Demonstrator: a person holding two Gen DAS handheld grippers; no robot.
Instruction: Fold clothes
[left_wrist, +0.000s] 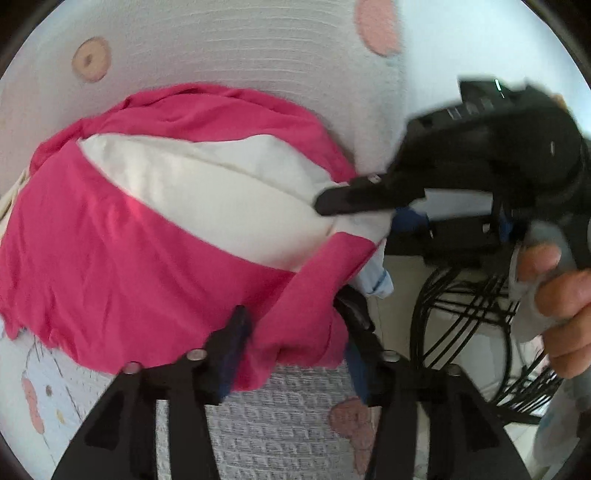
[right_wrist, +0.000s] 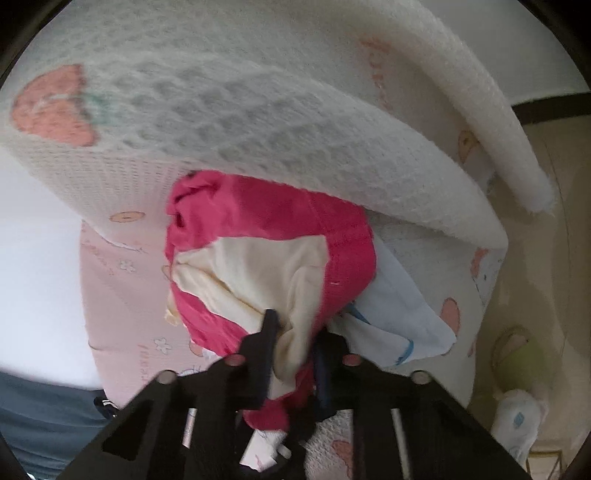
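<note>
Waffle-knit white blanket (left_wrist: 229, 48), dotted with pink prints, serves as the folding surface, and the pink-and-cream garment (left_wrist: 122, 236) lies bunched on it at centre. At four o'clock in the right wrist view the right gripper (right_wrist: 295, 332) is clamped on a cream-and-pink fold, probably anchoring that edge. At six o'clock in the left wrist view the left gripper (left_wrist: 295, 321) stands half-open around a pink flap, seemingly about to pinch it.
</note>
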